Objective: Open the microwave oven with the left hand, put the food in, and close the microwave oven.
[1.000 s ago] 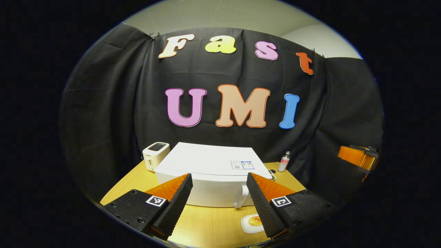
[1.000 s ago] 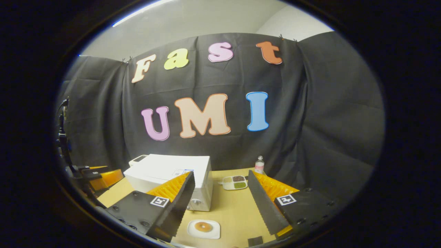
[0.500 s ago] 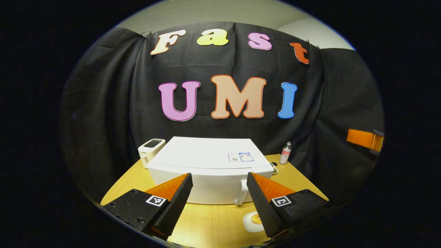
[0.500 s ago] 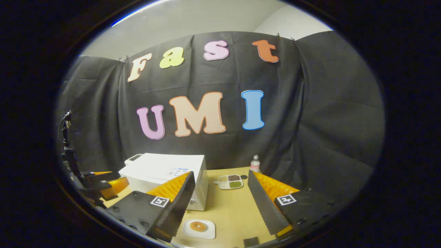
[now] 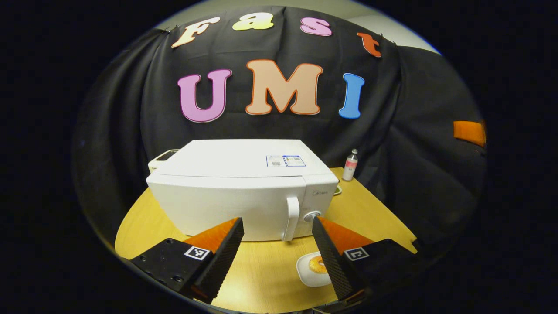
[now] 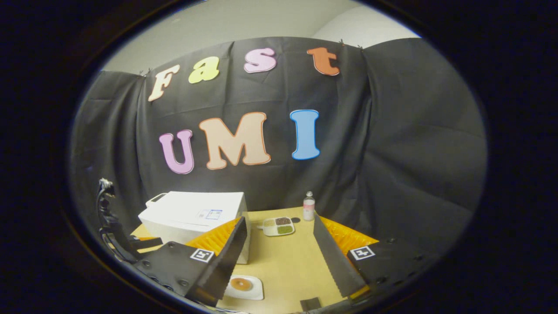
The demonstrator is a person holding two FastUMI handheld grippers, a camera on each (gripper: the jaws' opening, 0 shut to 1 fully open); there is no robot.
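Toward the table's (image 5: 139, 218) back left corner, in the left gripper view, a toaster (image 5: 162, 155) peeks out from behind the microwave (image 5: 231, 192), which takes up the middle of the table with its door shut. The door's upright handle (image 5: 291, 218) and a round knob (image 5: 312, 216) sit at the right end of its front face. The left gripper (image 5: 277, 255) hovers above the table's front edge with its fingers (image 5: 223, 257) spread wide and nothing between them, the handle showing in the gap but well apart from either one. Just right of that, a doughnut (image 5: 317, 264) lies on a small white plate (image 5: 306, 274) near the front edge, partly hidden by the right-hand finger. At the back right corner stands a small bottle (image 5: 350, 165). In the right gripper view, the microwave (image 6: 192, 216) sits at the left of the table (image 6: 287, 257), with part of the left gripper (image 6: 144, 242) just in front of it. The right gripper (image 6: 280, 257) hangs above the front edge, fingers (image 6: 231, 257) wide apart and empty. The plate (image 6: 245, 288) with the doughnut (image 6: 240, 284) lies near the front edge, beside the left-hand finger. Farther back, a divided tray (image 6: 278, 226) of foods rests to the right of the microwave, and the bottle (image 6: 308, 206) stands near the back edge just beyond it.
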